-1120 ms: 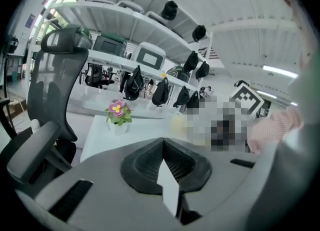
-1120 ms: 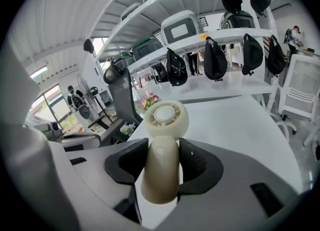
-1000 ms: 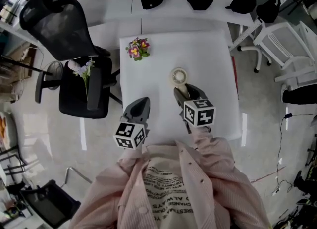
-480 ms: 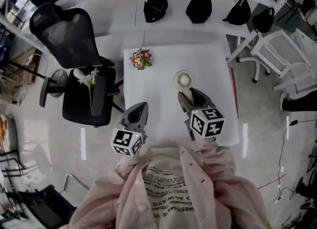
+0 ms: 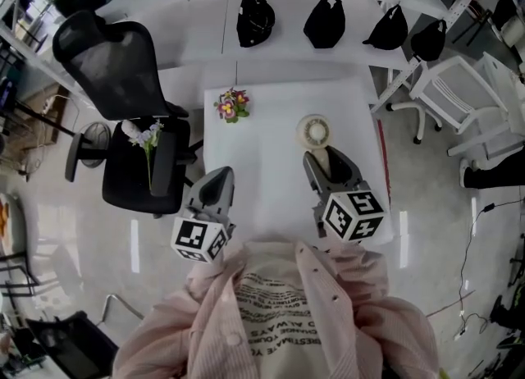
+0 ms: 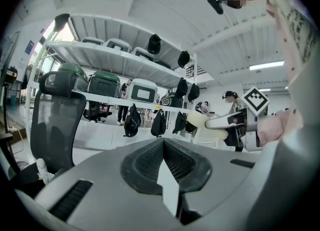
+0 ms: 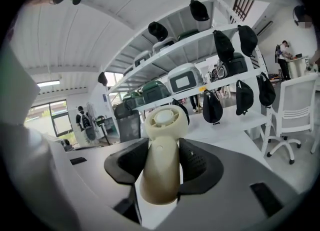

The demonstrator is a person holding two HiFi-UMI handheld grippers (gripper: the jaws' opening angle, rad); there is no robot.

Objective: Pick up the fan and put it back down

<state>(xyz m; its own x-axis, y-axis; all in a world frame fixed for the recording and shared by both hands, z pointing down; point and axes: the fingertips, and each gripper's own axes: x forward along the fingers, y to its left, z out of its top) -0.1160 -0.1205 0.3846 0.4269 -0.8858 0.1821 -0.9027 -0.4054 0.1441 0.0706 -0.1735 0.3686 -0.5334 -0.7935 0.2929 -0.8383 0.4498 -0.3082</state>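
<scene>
The cream hand fan [image 5: 315, 132] has a round head and a thick handle. My right gripper [image 5: 327, 162] is shut on that handle and holds the fan above the white table [image 5: 262, 164]. In the right gripper view the fan [image 7: 161, 145] stands upright between the black pads [image 7: 200, 165], head up. My left gripper [image 5: 218, 180] hangs over the table's left edge, jaws together with nothing in them. The left gripper view shows its pads [image 6: 145, 162] meeting, and the right gripper [image 6: 235, 125] with the fan [image 6: 199, 120] off to the right.
A small pot of flowers [image 5: 231, 105] stands at the table's far left corner. A black office chair [image 5: 131, 115] carrying a white flower sprig is to the left. Black bags [image 5: 254, 18] hang from a shelf behind the table. A white chair [image 5: 467, 98] is at the right.
Both grippers have risen toward the camera. The fan has gone up with the right gripper, its head now further from the table top.
</scene>
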